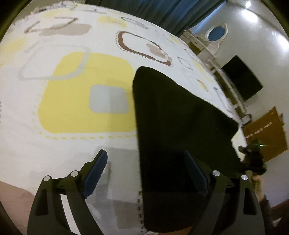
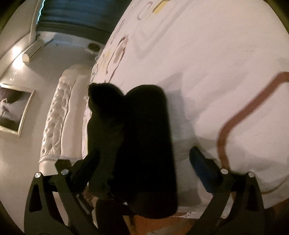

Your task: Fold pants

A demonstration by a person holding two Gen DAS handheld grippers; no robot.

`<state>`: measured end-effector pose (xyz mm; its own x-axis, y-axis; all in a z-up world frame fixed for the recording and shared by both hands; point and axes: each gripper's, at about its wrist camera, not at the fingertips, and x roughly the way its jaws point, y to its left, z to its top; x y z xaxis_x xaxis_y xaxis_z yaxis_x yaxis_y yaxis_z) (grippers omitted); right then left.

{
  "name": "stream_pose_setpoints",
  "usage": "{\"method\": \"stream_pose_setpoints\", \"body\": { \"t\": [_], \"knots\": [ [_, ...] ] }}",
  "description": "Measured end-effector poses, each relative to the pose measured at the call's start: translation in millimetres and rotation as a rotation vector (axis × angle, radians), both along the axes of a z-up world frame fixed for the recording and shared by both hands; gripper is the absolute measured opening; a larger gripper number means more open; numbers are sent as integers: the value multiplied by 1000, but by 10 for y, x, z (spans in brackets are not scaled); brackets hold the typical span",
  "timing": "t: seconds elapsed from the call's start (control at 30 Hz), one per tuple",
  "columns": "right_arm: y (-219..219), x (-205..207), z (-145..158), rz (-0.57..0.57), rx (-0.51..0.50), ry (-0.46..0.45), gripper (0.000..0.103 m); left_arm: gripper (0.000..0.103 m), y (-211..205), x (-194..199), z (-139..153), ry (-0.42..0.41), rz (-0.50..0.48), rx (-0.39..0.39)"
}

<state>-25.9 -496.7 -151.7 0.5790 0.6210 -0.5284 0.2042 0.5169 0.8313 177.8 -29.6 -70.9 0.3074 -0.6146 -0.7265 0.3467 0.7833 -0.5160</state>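
The black pants lie on a white bed sheet with yellow, grey and brown shapes. In the left wrist view my left gripper is open; its near edge of the pants lies between the fingers, the right finger over the black cloth. In the right wrist view the pants show as a dark narrow folded shape at the bed's edge. My right gripper is open, its fingers wide on either side of the pants. The other gripper shows small at the right in the left wrist view.
The bed has a white tufted headboard. A framed picture hangs on the wall. A dark screen and a wooden door stand beyond the bed. Dark curtains hang at the back.
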Motion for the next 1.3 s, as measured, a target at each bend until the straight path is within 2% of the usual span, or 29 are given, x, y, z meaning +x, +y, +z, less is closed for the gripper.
{"method": "stream_pose_setpoints", "body": {
  "t": [0.13, 0.2, 0.27, 0.37, 0.47, 0.63, 0.73, 0.97, 1.07, 1.1, 1.13, 1.2, 1.3],
  "knots": [
    [129, 163, 1, 120, 52, -6, 100, 85, -14, 119, -135, 132, -68, -167],
    [186, 180, 17, 159, 34, 1, 100, 85, -25, 161, -187, 168, -88, -199],
    [164, 194, 13, 176, 58, 0, 100, 85, -16, 214, -229, 183, -105, -213],
    [78, 174, 14, 159, 112, -5, 100, 85, 68, 312, -285, 216, -104, -248],
    [7, 174, 51, 123, 97, -17, 100, 85, 106, 415, -352, 267, -111, -296],
    [123, 271, 3, 192, 57, 8, 100, 85, -8, 529, -386, 286, -163, -288],
    [166, 343, 8, 212, 69, 9, 100, 86, -93, 552, -377, 279, -187, -282],
    [209, 342, -21, 225, 65, -6, 97, 87, -181, 456, -364, 219, -199, -247],
    [218, 358, -34, 221, 35, 12, 73, 86, -184, 460, -372, 196, -209, -228],
    [198, 343, -56, 215, 34, 22, 56, 84, -199, 450, -366, 190, -210, -222],
    [157, 322, -100, 208, 39, 32, 49, 72, -199, 445, -363, 181, -208, -206],
    [110, 293, -154, 198, 78, 24, 45, 55, -223, 431, -370, 182, -220, -187],
    [120, 288, -137, 204, 68, 12, 42, 48, -226, 424, -382, 172, -224, -179]
  ]
}}
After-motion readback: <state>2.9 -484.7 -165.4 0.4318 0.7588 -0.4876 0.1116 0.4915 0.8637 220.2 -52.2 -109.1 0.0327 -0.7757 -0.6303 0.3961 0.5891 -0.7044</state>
